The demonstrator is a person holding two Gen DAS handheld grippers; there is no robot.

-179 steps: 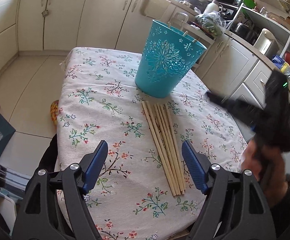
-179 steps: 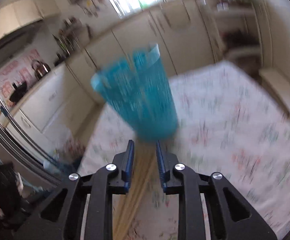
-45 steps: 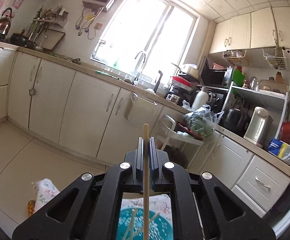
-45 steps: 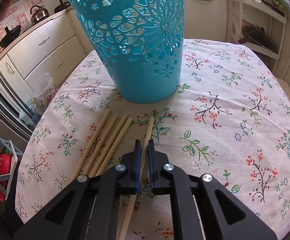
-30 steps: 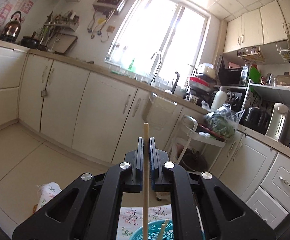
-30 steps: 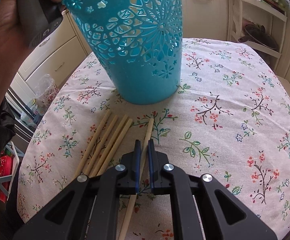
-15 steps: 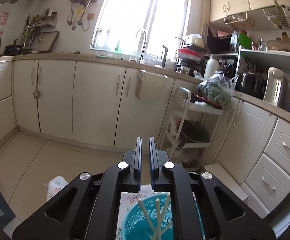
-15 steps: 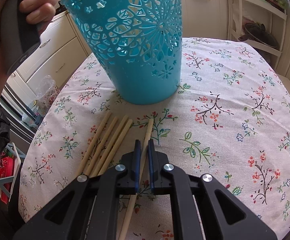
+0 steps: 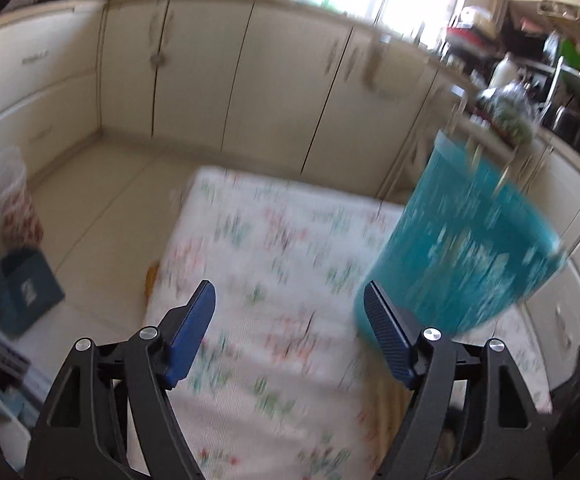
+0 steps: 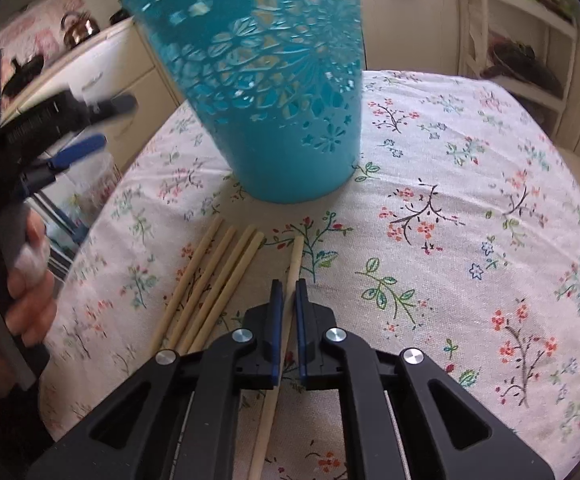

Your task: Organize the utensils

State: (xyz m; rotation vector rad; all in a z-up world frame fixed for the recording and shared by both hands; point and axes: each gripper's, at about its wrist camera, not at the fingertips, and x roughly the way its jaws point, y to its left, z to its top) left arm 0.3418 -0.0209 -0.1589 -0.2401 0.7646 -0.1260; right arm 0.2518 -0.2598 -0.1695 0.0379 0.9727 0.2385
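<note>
Motion blur smears most of my left wrist view, but the left claw (image 9: 290, 328) is plainly released: its blue pads have just been opening and stand wide apart with nothing between them, over the desk with the floral cloth (image 9: 273, 248). The turquoise plastic basket with cut-out flower patterns (image 9: 462, 248) stands upright to the right of that claw, and a few pale wooden chopsticks in the basket (image 9: 474, 160) poke above its rim, so I judge that part of the sorting is done. In my right wrist view the picture is sharp. The right claw (image 10: 285, 292) is clenched on a single pale wooden chopstick (image 10: 296, 256), which lies flat on the cloth with its far tip pointing toward the basket and well short of its base. Just beside it on the left lie four loose wooden chopsticks (image 10: 213, 276) in a close bundle. At the left edge, the person's hand (image 10: 21, 276) carries the other claw, blurred. The step in hand, as I read it, is the pick-up of this next stick. Next I need to lift it clear of the cloth, tip it upright, carry it above the rim and let it drop inside; meanwhile the left claw should line up on one stick of the bundle.
</note>
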